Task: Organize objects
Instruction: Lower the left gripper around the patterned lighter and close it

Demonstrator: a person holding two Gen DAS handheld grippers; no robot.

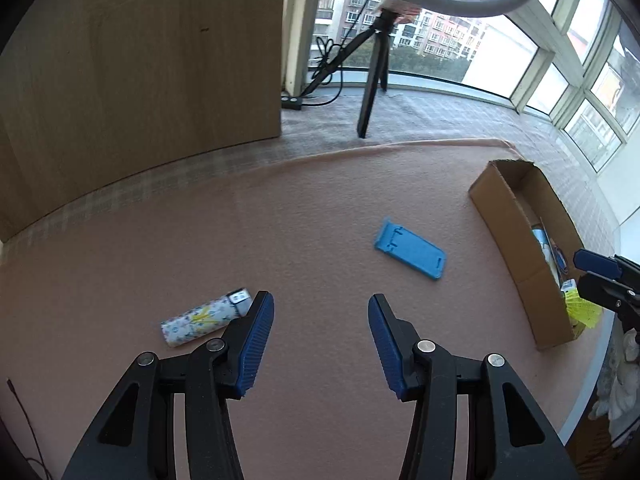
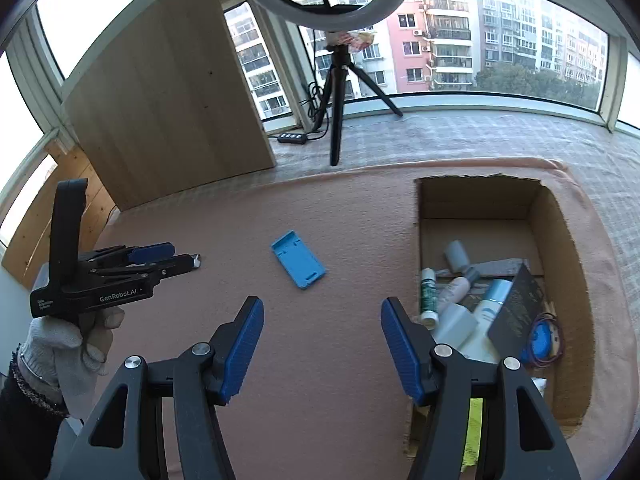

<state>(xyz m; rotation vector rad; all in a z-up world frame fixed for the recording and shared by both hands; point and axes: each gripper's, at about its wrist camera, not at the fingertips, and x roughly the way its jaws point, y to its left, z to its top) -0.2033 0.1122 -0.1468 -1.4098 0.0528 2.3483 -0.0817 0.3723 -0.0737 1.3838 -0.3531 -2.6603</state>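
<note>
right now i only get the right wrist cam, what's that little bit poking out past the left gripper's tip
Observer: It is the capped end of a small patterned tube lying flat on the pink mat, just outside the left gripper.
Operator: so is it between the jaws or not
Observer: Not. The jaws stand apart with only bare mat between them, and the tube lies to the left of both fingers, its cap partly hidden behind the nearer one.
</note>
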